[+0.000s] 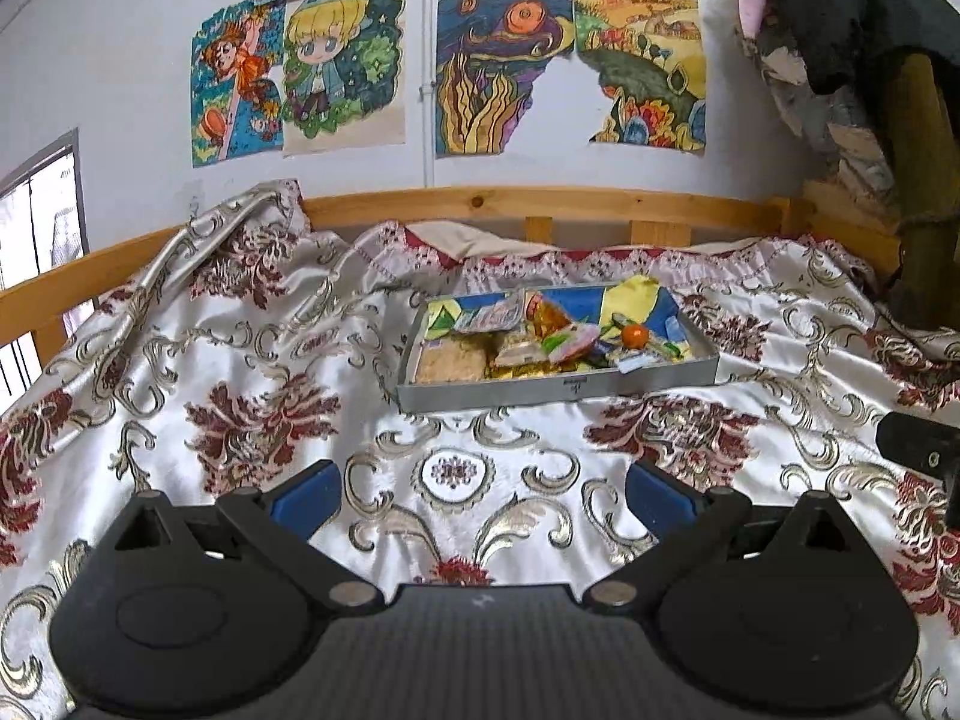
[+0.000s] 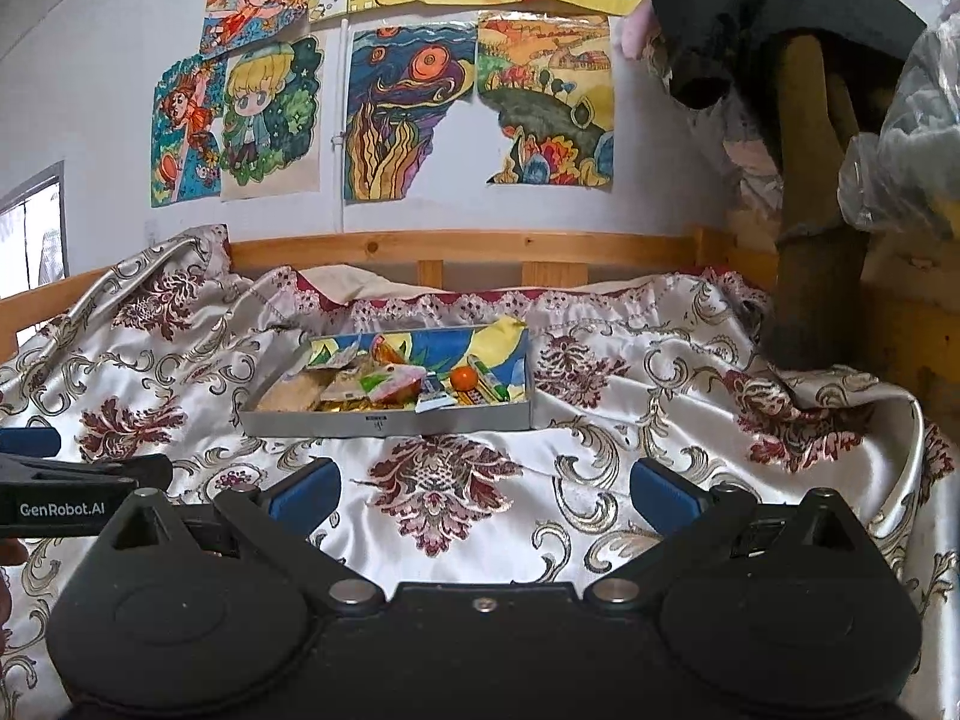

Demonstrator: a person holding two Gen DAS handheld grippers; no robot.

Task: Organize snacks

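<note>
Left wrist view: left gripper [image 1: 483,495], jaws wide apart, nothing between them, above a floral bedspread [image 1: 240,360]; snack box [image 1: 558,387] far centre on the bedspread, well apart from the gripper — holding mixed packets and 1 small orange fruit [image 1: 635,334]. Right wrist view: right gripper [image 2: 483,495], jaws likewise spread and empty; same box [image 2: 384,420] far, left of centre; left gripper's body at the left edge; 7 or so drawings [image 2: 270,120] on the far wall.

Snack wrappers [image 1: 540,342] in box [image 1: 558,389] too small
</note>
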